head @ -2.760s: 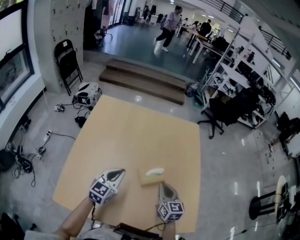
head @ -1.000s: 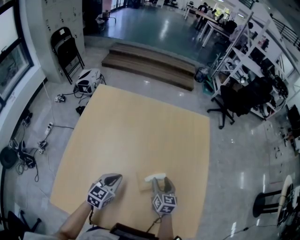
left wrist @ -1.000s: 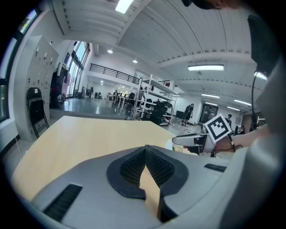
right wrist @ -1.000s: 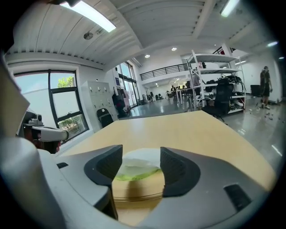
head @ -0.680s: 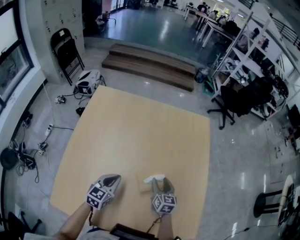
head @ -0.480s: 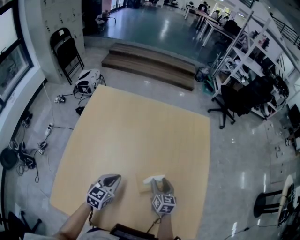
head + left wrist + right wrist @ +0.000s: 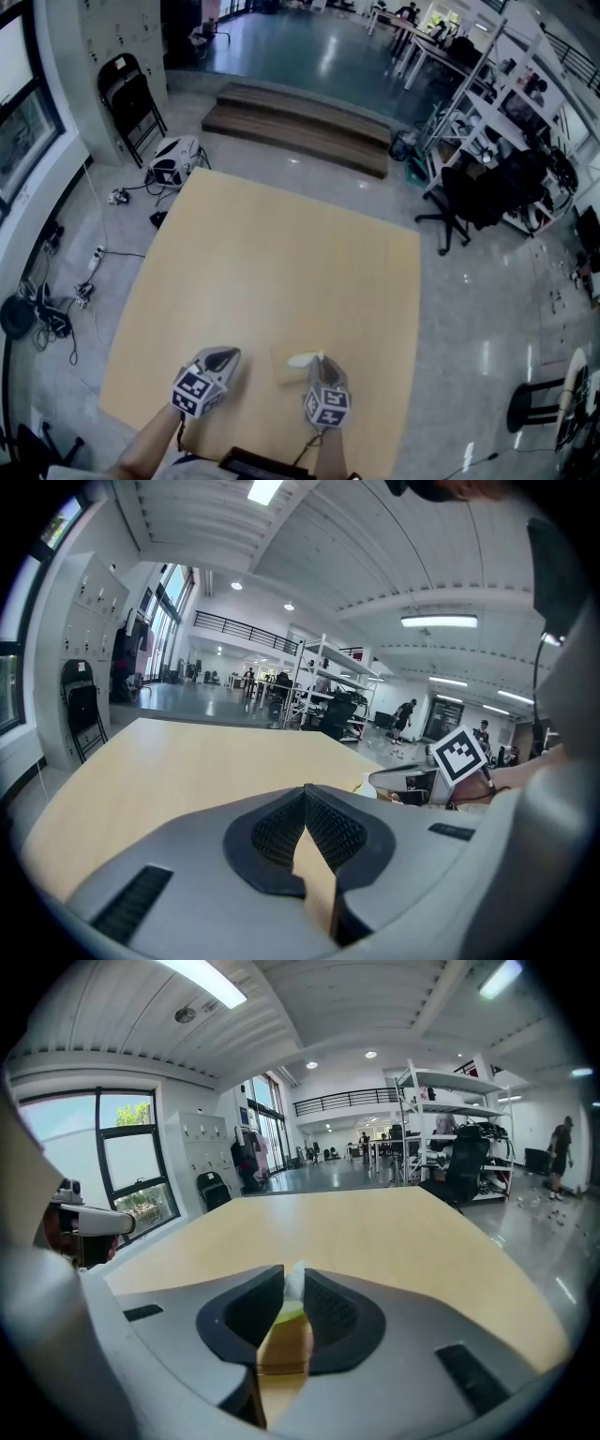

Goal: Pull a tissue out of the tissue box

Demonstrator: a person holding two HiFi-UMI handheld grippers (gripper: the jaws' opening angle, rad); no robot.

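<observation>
Right hand-held gripper (image 7: 319,362) (image 7: 294,1284): jaws closing, tips pinched on the white tissue (image 7: 302,359) (image 7: 295,1276), which sticks up between them out of the box top. The tissue box (image 7: 284,368) (image 7: 284,1346), a tan carton, sits right under and just ahead of the jaws, and a yellow-green patch shows on its top where the tissue comes out. Left hand-held gripper (image 7: 225,355) (image 7: 305,793): jaws closed tip to tip, nothing between them, only bare table seen through the gap. It is off at 9 o'clock from the box, apart from it and pointing down toward the table. In the head view the box sits near the table's 6 o'clock edge, close to the person. The table (image 7: 281,253) (image 7: 159,761) (image 7: 375,1227) is light wood. Beyond it in the head view are a black folding chair (image 7: 127,105) at 10 o'clock, wooden steps (image 7: 300,131) at 12 o'clock and a black office chair (image 7: 469,202) at 2 o'clock.
</observation>
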